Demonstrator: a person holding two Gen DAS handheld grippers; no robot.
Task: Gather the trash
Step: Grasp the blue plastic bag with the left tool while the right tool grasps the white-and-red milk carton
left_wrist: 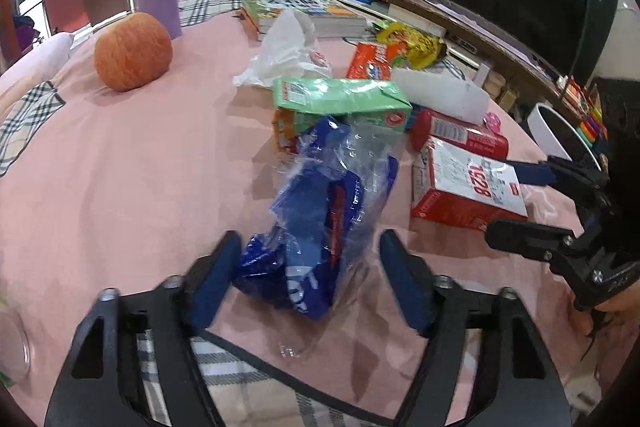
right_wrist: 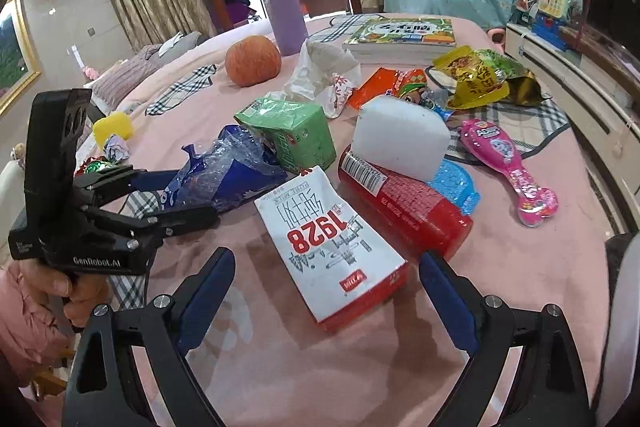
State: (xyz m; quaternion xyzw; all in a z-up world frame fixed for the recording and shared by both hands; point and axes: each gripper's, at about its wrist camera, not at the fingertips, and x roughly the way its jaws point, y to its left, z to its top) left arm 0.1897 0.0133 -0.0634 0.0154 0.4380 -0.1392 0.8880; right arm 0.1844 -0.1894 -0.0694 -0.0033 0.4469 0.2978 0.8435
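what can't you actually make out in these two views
- Orange carton, left wrist view: mostly hidden behind the green carton and the blue plastic wrapper.
- Blue glittery thing, right wrist view: covered by the red can and white foam block.
- White bin, left wrist view: cut off by the right gripper.
- Left gripper: whether its pads touch the wrapper is unclear.

Crumpled blue wrapper [left_wrist: 320, 211] beside milk carton [left_wrist: 466, 187]

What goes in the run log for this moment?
left tongs: open around blue wrapper, pads not pressing | right tongs: open around white-and-red carton | neither lifted
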